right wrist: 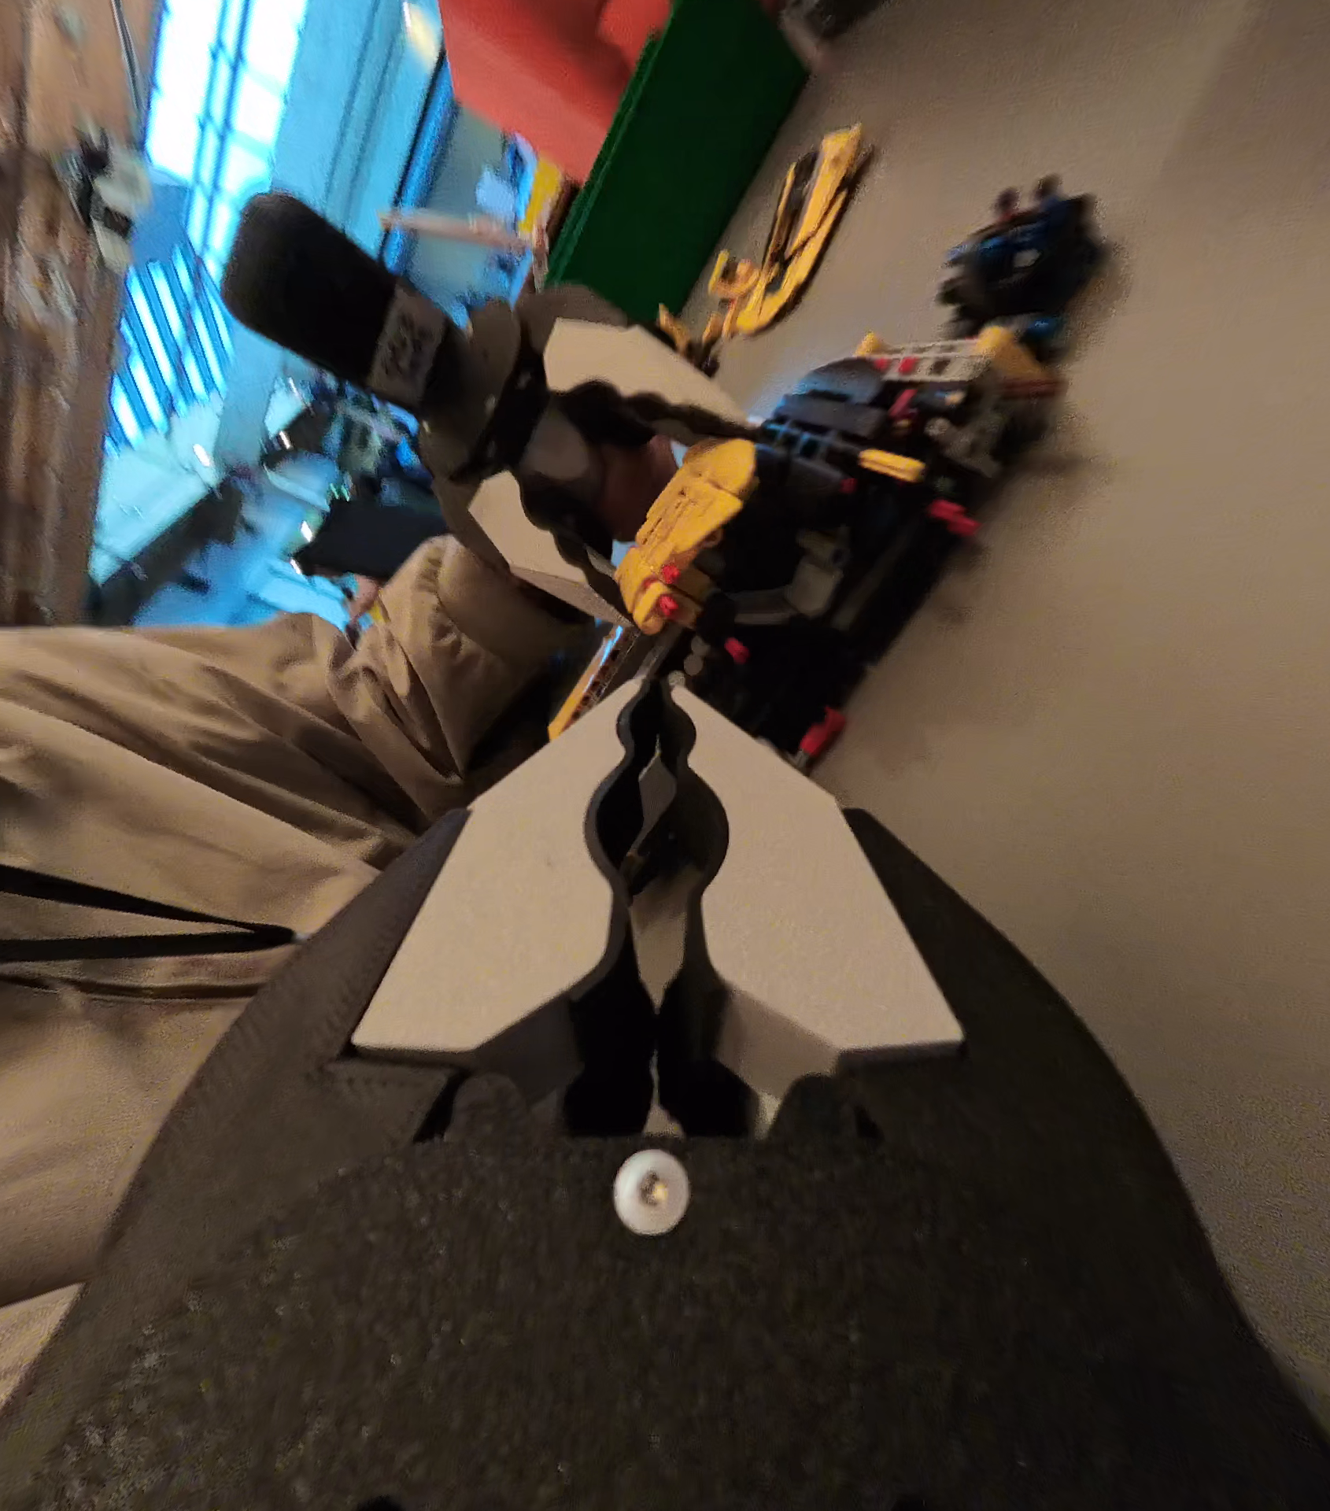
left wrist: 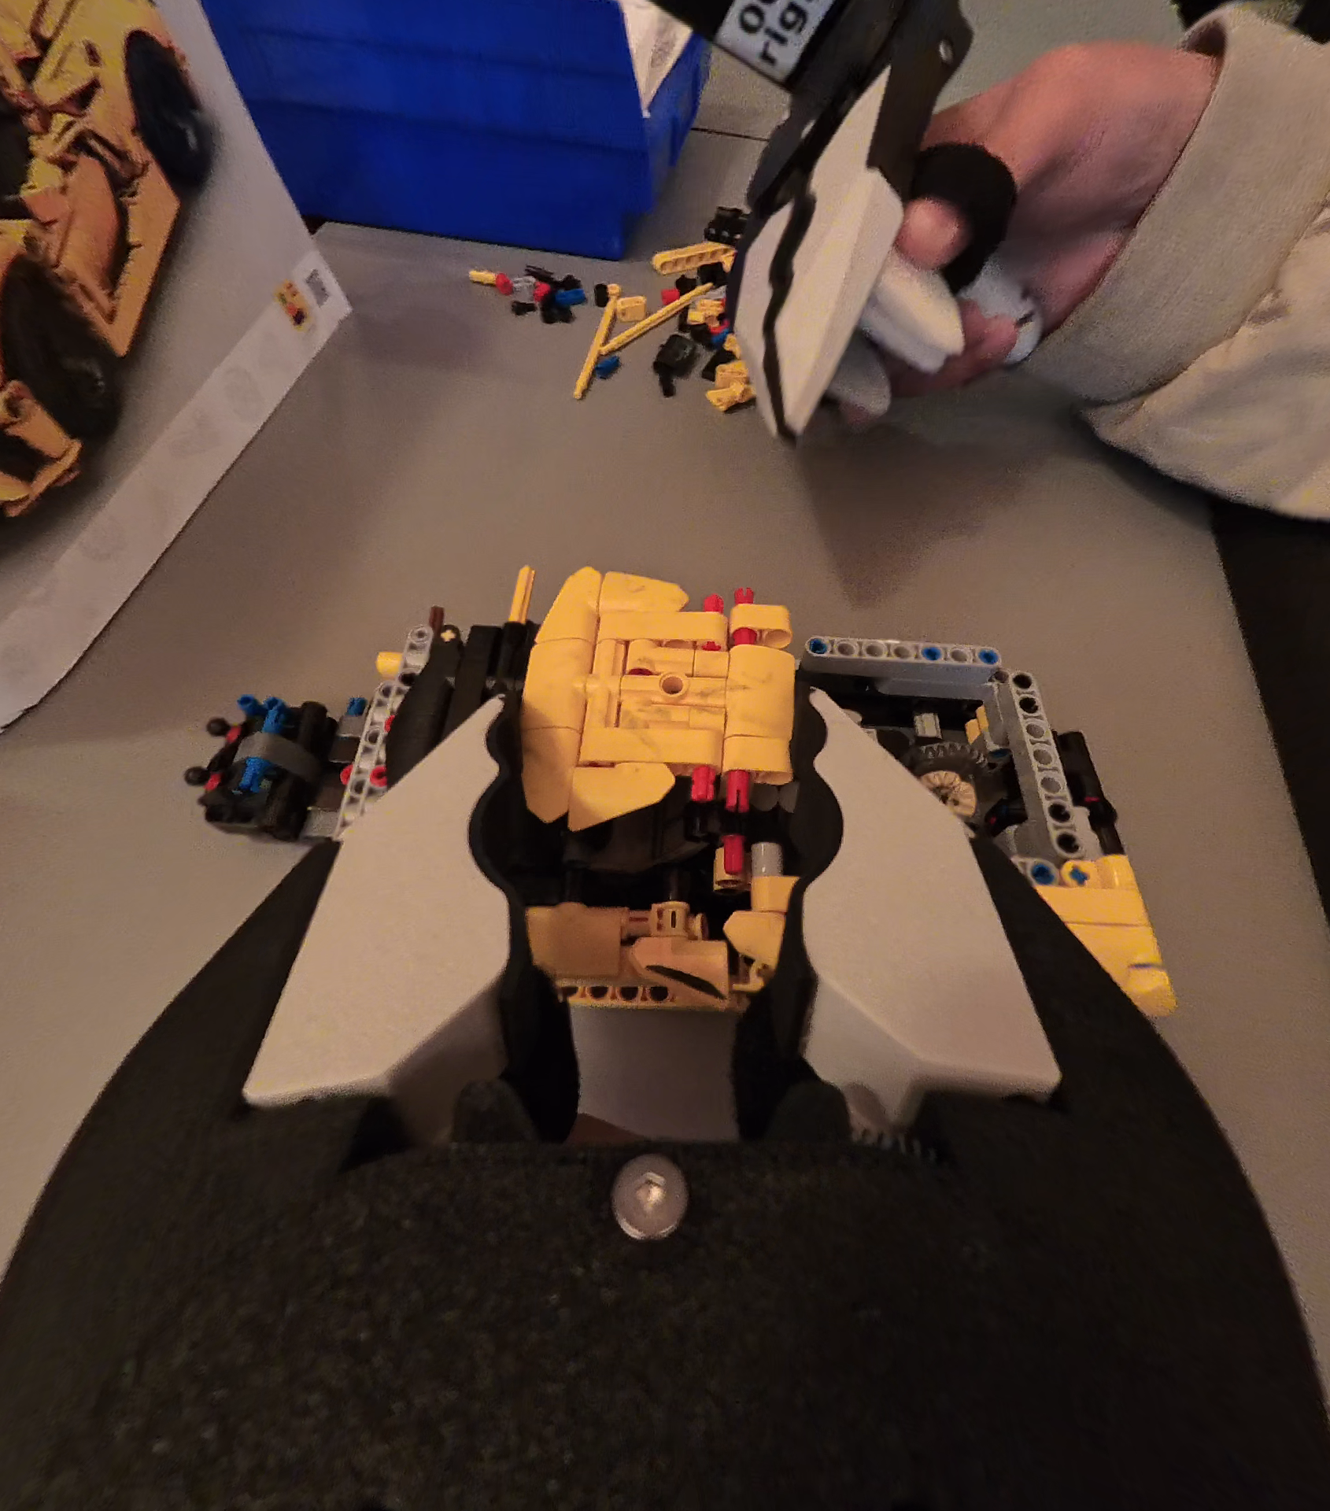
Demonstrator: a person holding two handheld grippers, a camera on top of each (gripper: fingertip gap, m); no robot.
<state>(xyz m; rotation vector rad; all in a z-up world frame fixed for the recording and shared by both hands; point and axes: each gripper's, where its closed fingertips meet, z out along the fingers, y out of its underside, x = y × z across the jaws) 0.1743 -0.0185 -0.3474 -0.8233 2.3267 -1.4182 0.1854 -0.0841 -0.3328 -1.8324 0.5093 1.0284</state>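
A partly built brick vehicle lies on the grey table (left wrist: 727, 507), with a yellow body (left wrist: 670, 736), grey holed beams (left wrist: 899, 654) and black parts. My left gripper (left wrist: 653, 707) straddles the yellow body, one finger pressed on each side. The right wrist view shows the left gripper (right wrist: 686, 523) clamped on the same yellow body (right wrist: 694, 490). My right gripper (right wrist: 655, 691) has its tips together, close to the model's near side and off the table. I cannot tell if anything small is between them. It also shows in the left wrist view (left wrist: 780, 413), held by a hand (left wrist: 1054, 204).
A printed box showing a yellow vehicle (left wrist: 73, 327) lies at the left, a blue bin (left wrist: 465, 123) behind. Loose small pieces (left wrist: 645, 319) lie beyond the model. The table's right edge (left wrist: 1250, 654) is close. A green bin (right wrist: 678, 163) and yellow parts (right wrist: 792, 237) lie farther off. The left gripper's tips are roughly 8 cm from the right gripper's.
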